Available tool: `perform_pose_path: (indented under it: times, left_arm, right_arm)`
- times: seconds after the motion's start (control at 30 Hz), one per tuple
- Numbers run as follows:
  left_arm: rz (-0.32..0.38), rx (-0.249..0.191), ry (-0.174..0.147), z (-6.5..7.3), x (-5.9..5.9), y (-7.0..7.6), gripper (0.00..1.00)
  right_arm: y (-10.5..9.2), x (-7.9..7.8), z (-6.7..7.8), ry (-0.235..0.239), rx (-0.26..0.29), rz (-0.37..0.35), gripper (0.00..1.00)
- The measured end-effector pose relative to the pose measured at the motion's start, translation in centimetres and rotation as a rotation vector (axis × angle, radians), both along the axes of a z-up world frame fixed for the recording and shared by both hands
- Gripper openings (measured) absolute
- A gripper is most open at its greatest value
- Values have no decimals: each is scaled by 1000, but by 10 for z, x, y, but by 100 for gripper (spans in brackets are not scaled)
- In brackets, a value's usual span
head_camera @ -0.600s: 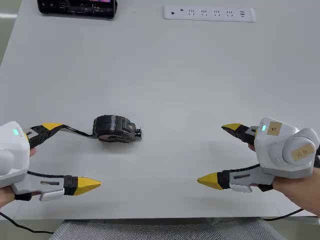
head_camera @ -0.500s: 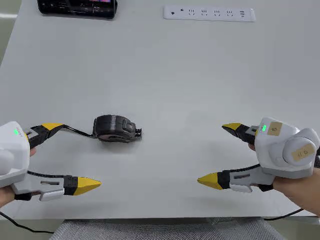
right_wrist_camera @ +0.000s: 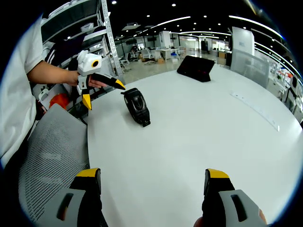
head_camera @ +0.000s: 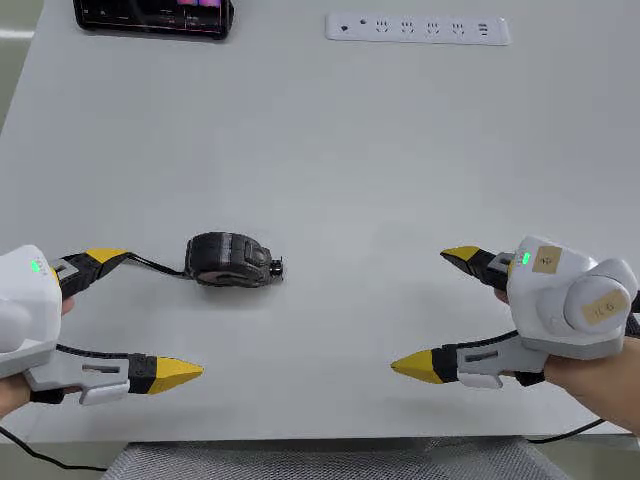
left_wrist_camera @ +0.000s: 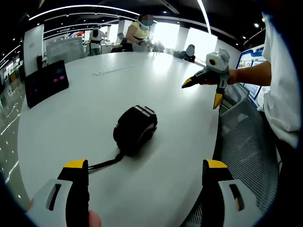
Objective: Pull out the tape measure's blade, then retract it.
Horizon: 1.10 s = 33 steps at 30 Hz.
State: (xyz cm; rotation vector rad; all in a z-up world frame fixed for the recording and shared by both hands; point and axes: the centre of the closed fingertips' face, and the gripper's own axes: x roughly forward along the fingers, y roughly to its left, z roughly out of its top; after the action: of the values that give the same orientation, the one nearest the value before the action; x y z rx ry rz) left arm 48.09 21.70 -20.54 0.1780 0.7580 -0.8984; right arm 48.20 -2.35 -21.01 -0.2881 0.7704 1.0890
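Before we grip the tape measure [head_camera: 232,259]
Left tool [head_camera: 165,313] and right tool [head_camera: 417,310] are spread, empty; it lies on the bench [head_camera: 330,150] near the left one. We should clamp it with the left first, then pinch the blade's hook [head_camera: 278,267] squarely.

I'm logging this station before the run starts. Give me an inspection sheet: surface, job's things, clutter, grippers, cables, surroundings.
Surface: white table, bare in the middle.
Job's things: black tape measure left of centre, blade in; its strap trails toward the left gripper.
Clutter: power strip and dark screen device at the far edge.
Grippers: left gripper and right gripper open, holding nothing, apart from the tape measure.
Cables: dark cable under the left hand, another under the right.
Surroundings: mesh chair at the near edge; people beyond the table.
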Motion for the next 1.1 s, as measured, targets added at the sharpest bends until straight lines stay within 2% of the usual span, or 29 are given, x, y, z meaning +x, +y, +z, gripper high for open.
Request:
perform_pose_path:
  times: [0.13, 0.3, 0.77, 0.93, 1.1]
  left_arm:
    - [1, -6, -3, 1, 0, 0, 99]
    - [1, -10, -12, 3, 1, 0, 99]
    - [-7, -10, -3, 2, -1, 1, 99]
    - [-30, 6, 4, -1, 4, -2, 99]
    - [-37, 9, -4, 0, 13, -2, 98]
  right_arm:
    - [1, 0, 2, 12, 21, -6, 91]
    - [3, -2, 4, 14, 28, 1, 87]
    - [4, -3, 3, 11, 28, 2, 86]
    - [9, 2, 0, 16, 41, 4, 85]
    - [14, 8, 1, 2, 45, 27, 83]
